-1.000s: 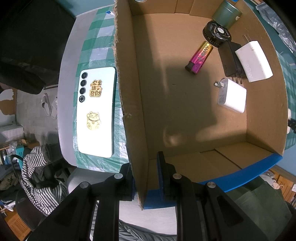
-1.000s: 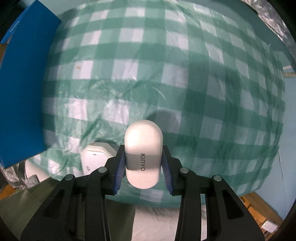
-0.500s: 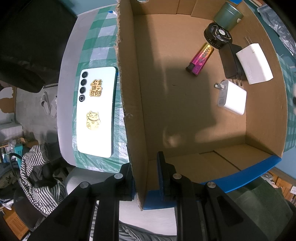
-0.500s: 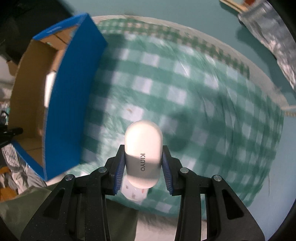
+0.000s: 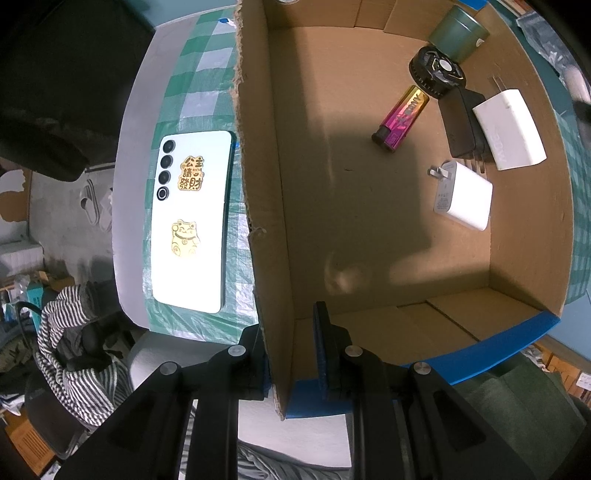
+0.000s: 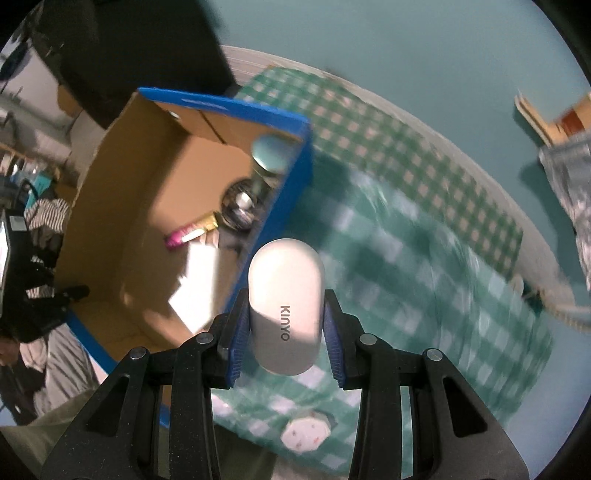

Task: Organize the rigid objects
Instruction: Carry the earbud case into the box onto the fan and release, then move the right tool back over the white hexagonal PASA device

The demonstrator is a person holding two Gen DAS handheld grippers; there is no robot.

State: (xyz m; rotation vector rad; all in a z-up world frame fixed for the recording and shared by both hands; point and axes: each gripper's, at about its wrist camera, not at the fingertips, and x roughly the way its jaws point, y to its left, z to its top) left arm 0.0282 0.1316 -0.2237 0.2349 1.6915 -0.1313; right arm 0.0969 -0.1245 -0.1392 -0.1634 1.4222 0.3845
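Observation:
My left gripper [image 5: 291,354] is shut on the near wall of the open cardboard box [image 5: 266,229], one finger inside and one outside. The box holds a pink lighter [image 5: 400,120], two white chargers [image 5: 463,194] [image 5: 509,129], a black adapter [image 5: 461,127], a black round fan [image 5: 437,75] and a green can [image 5: 458,33]. My right gripper [image 6: 284,328] is shut on a white KINYO oval case [image 6: 284,306], held in the air by the blue right edge of the box [image 6: 280,206].
A white phone [image 5: 192,221] with gold stickers lies on the checked cloth left of the box. A white multi-plug [image 6: 306,432] lies on the cloth below my right gripper. A silver foil bag [image 6: 569,192] sits at the far right.
My right gripper has lifted the white case off the cloth and swung left toward the box, which now fills the left of its view. The left gripper has stayed put.

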